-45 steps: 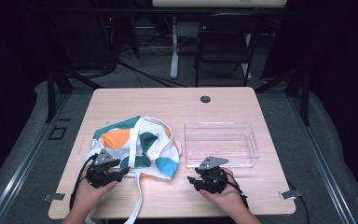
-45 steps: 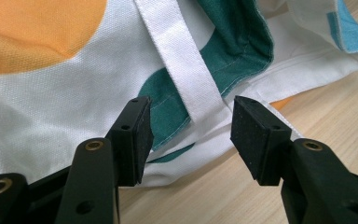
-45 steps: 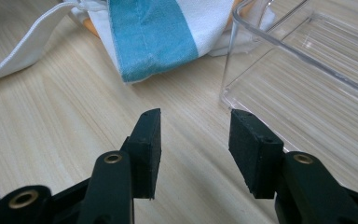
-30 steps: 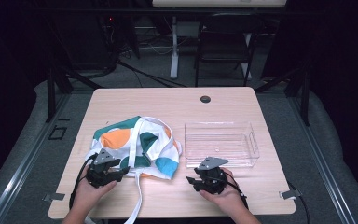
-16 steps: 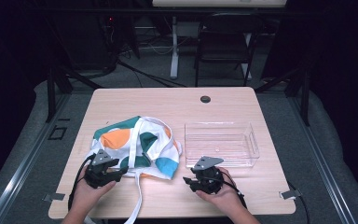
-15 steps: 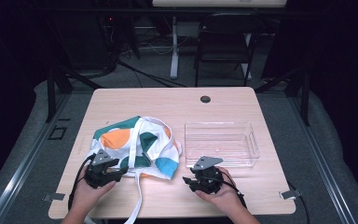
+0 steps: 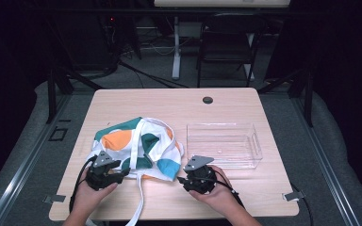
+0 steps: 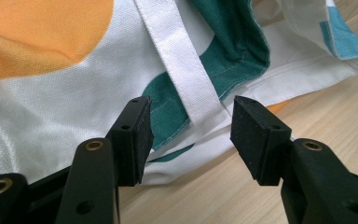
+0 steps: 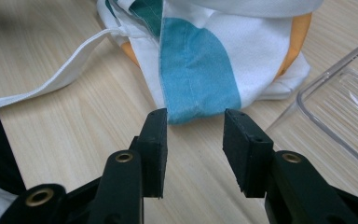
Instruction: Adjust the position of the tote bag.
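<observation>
Here a crumpled tote bag (image 7: 136, 148), white with orange, dark green and blue patches, lies on the left half of the wooden desk (image 7: 179, 106), close to the person's edge. The left tongs (image 7: 122, 173) rest at the bag's near left corner, held in the left hand (image 7: 87, 195). In the left gripper view these tongs (image 8: 191, 128) stand released, their black jaws spread on either side of the spot where a white strap (image 8: 177, 60) meets the bag's hem; the pads are just beside the cloth but not clenched on it. The right tongs (image 7: 181, 180) sit on the desk just off the bag's near right corner, held in the right hand (image 7: 217, 195). In the right gripper view they (image 9: 193, 135) are likewise released, with bare wood between the jaws, and they point at the blue patch (image 9: 196, 70) at the bag's edge, near it but apart. A second white strap (image 9: 51, 77) trails from the bag across the wood toward the desk's near edge. A clear plastic tray (image 7: 254, 146) stands just to the right of the bag, its rim (image 9: 335, 65) showing beside the right tongs.
</observation>
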Motion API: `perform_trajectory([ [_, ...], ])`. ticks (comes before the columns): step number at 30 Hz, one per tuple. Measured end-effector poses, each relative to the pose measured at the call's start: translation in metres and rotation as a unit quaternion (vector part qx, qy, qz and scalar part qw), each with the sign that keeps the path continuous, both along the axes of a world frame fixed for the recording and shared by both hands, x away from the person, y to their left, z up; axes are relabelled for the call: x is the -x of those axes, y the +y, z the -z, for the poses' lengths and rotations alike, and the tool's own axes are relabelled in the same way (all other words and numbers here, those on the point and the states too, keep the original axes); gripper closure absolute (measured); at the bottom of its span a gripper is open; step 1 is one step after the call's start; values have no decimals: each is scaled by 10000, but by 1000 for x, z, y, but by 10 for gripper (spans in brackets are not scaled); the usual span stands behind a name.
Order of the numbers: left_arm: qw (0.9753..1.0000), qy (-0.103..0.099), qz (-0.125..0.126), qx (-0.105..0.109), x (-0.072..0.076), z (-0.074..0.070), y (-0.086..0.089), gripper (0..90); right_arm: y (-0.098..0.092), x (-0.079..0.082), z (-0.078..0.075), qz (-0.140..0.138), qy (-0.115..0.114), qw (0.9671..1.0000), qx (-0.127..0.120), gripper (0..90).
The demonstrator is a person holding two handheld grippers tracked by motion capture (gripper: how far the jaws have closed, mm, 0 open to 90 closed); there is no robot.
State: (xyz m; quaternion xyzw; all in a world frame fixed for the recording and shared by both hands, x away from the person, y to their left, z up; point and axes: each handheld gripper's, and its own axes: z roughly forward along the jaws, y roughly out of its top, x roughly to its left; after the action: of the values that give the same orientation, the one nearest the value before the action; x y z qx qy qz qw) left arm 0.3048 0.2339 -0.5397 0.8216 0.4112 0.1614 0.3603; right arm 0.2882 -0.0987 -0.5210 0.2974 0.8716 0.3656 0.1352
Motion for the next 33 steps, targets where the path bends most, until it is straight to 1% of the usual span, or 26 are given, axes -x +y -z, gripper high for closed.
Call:
perform_trajectory([
  [2,10000,2,3,-4,0,0,0,479,3,-1,0,30,24,10000,-36,611],
  [4,10000,8,-4,3,0,0,0,479,6,-3,-1,10,38,10000,-20,611],
  [7,10000,9,-1,-7,0,1,0,479,10,-5,-2,14,8,10000,-1,611],
  [8,10000,10,0,-9,0,1,0,479,12,-5,-3,24,10,10000,-28,611],
  [9,10000,11,1,-9,0,1,0,479,16,-7,-5,37,-38,9999,-96,607],
  [12,10000,8,12,-16,0,1,0,478,22,-10,-9,-44,-77,9999,-102,600],
  [13,10000,8,12,-16,0,1,0,478,22,-10,-9,-44,-77,9999,-102,600],
  [16,10000,-6,0,-27,0,1,0,478,31,-13,-12,-85,-108,9998,-123,596],
  [19,10000,0,4,-23,0,1,0,478,36,-14,-14,-112,-117,9998,-106,595],
  [21,10000,-4,16,-40,0,1,0,478,43,-17,-18,-157,-186,9996,-127,592],
  [24,10000,9,-1,-12,0,2,0,478,47,-18,-21,-206,-209,9995,-107,589],
  [25,10000,3,13,-24,-1,2,1,478,52,-20,-23,-231,-249,9994,-94,585],
  [29,10000,17,9,-14,0,2,1,478,62,-25,-28,-295,-310,9991,-62,561],
  [33,10000,31,-4,-16,0,2,1,478,69,-29,-31,-337,-338,9989,-24,547],
])
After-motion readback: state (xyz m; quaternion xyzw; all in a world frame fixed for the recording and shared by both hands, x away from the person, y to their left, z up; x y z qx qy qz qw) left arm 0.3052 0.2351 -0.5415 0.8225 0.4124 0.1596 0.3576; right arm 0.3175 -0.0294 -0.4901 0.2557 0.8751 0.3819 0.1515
